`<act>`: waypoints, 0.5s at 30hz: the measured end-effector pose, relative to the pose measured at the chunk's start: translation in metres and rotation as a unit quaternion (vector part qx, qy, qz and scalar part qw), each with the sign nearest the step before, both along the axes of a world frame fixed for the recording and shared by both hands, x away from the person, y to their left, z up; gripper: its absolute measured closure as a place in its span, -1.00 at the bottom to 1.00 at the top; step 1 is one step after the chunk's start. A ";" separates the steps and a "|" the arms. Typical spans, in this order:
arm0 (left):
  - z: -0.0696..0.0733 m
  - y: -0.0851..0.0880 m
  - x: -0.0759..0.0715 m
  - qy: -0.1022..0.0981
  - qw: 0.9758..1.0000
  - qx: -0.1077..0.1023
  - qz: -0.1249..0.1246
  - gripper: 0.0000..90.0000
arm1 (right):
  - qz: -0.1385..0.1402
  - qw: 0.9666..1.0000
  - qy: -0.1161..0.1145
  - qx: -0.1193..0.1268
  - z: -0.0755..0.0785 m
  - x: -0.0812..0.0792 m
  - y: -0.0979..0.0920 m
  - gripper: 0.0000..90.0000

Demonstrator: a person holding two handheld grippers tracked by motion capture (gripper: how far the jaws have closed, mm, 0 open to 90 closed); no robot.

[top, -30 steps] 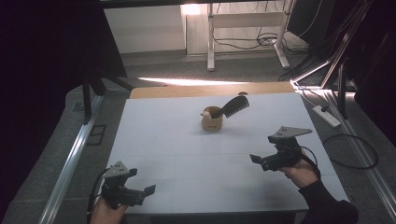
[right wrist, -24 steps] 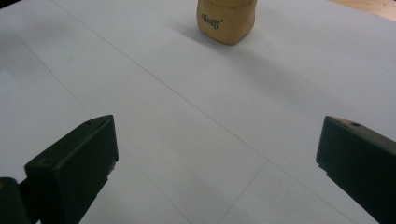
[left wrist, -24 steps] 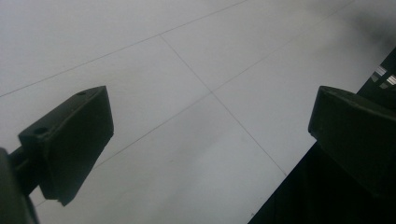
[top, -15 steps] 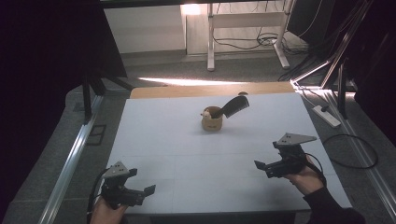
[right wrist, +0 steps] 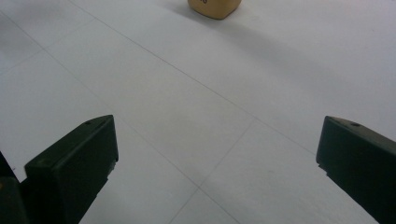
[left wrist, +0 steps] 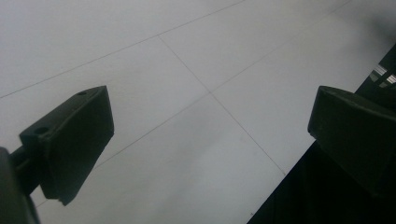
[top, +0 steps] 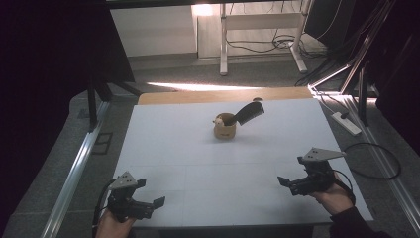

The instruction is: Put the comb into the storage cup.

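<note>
Now, cup (top: 225,128): ahead of both my grippers, far.
Dark comb (top: 249,113), probably: leans out rightward.
Nearer: right gripper (top: 292,184), jaws apart.
Left gripper (top: 147,207): jaws apart, empty.

The white table (top: 198,163) lies bare across its near and middle stretch, open between the left gripper (top: 148,206) and the right gripper (top: 289,183). The lone obstacle is a tan cup (top: 224,126) near the far edge, with a dark brush (top: 249,112) leaning out rightward. Room remains on either side of it.
</note>
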State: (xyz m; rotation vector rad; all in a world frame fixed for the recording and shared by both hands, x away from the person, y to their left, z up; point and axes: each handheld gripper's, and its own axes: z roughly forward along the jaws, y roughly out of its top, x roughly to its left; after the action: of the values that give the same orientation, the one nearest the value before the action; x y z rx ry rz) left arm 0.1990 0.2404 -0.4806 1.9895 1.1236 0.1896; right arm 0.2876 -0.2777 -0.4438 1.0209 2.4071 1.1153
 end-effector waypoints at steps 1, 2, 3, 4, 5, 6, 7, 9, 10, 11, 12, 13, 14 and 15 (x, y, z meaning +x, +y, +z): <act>0.000 0.000 0.000 0.000 1.000 0.000 0.000 -0.98 | -0.002 1.000 0.001 0.000 0.000 -0.001 -0.001 -1.00; 0.000 0.000 0.000 0.000 1.000 -0.001 -0.001 -0.98 | -0.003 1.000 0.001 0.001 -0.001 -0.002 -0.002 -1.00; 0.000 0.000 0.000 -0.001 1.000 -0.001 -0.001 -0.98 | -0.004 1.000 0.001 -0.001 -0.001 -0.003 -0.004 -1.00; 0.000 0.001 0.000 0.000 1.000 -0.002 -0.001 -0.98 | -0.005 1.000 0.001 -0.001 -0.002 -0.004 -0.005 -1.00; 0.000 0.001 0.000 0.000 1.000 -0.002 -0.001 -0.98 | -0.006 1.000 0.002 -0.001 -0.002 -0.005 -0.007 -1.00; 0.000 0.001 0.000 0.000 1.000 -0.002 -0.001 -0.98 | -0.008 1.000 0.003 -0.002 -0.003 -0.006 -0.008 -1.00; 0.000 0.001 0.000 0.000 1.000 -0.002 -0.001 -0.98 | -0.010 1.000 0.003 -0.002 -0.003 -0.007 -0.009 -1.00; 0.000 0.001 0.000 -0.001 1.000 -0.002 -0.001 -0.98 | -0.013 1.000 0.003 -0.004 -0.004 -0.009 -0.012 -1.00; 0.000 0.001 0.000 -0.001 1.000 -0.001 -0.001 -0.98 | -0.015 1.000 0.003 -0.004 -0.005 -0.010 -0.014 -1.00; 0.000 0.001 0.000 -0.001 1.000 -0.002 -0.001 -0.98 | -0.017 1.000 0.004 -0.002 -0.005 -0.011 -0.015 -1.00; 0.000 0.001 0.000 -0.001 1.000 -0.002 -0.001 -0.98 | -0.019 1.000 0.004 -0.002 -0.006 -0.012 -0.017 -1.00; 0.000 0.000 0.000 -0.001 1.000 -0.001 -0.001 -0.98 | -0.021 1.000 0.004 -0.002 -0.006 -0.013 -0.018 -1.00; 0.000 0.000 0.000 -0.001 1.000 -0.001 -0.001 -0.98 | -0.023 1.000 0.004 -0.002 -0.006 -0.014 -0.020 -1.00; 0.000 0.000 0.000 -0.001 1.000 -0.001 -0.001 -0.98 | -0.024 1.000 0.004 -0.001 -0.007 -0.015 -0.021 -1.00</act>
State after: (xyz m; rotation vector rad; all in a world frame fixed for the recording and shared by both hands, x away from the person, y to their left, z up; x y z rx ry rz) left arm 0.1987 0.2408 -0.4805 1.9872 1.1204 0.1890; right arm 0.2730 -0.2987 -0.4507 1.0785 2.3771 1.0944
